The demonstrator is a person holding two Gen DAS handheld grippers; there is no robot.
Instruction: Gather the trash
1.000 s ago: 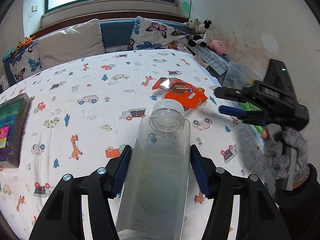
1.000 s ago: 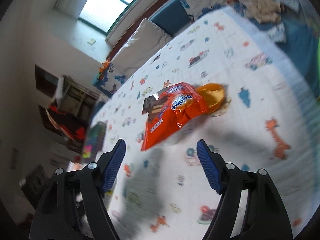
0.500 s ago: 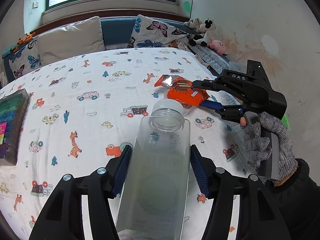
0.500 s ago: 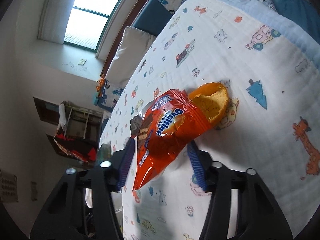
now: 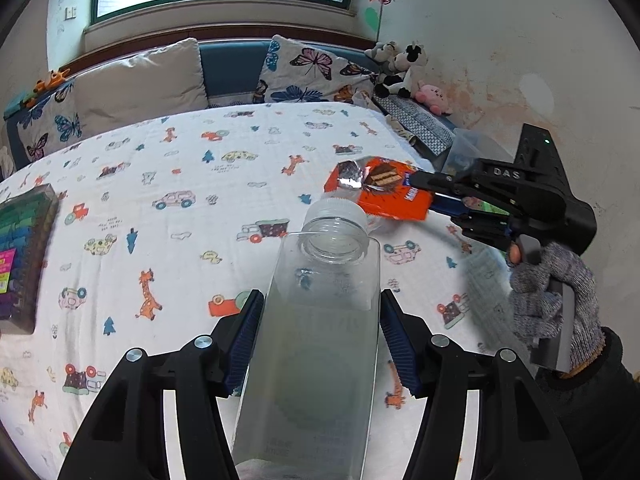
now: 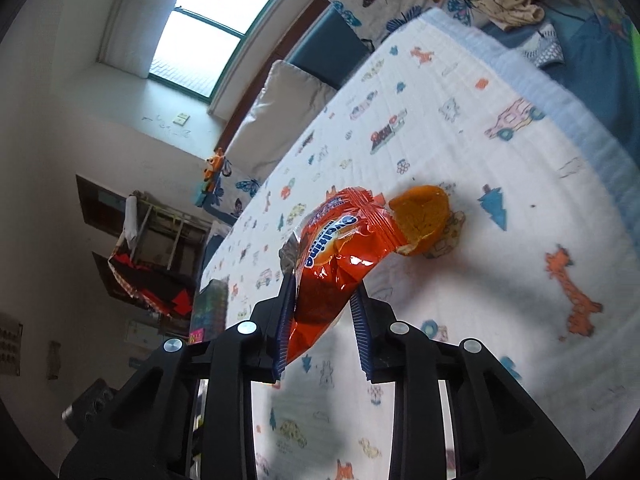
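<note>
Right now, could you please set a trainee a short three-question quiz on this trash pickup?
1. True or false: the left gripper holds a clear bottle.
2. What does the right gripper grip? A) orange wrapper B) orange peel C) pillow
3. Fill in: the peel lies on the ____.

Key: 1 true; 2 A; 3 bedsheet.
</note>
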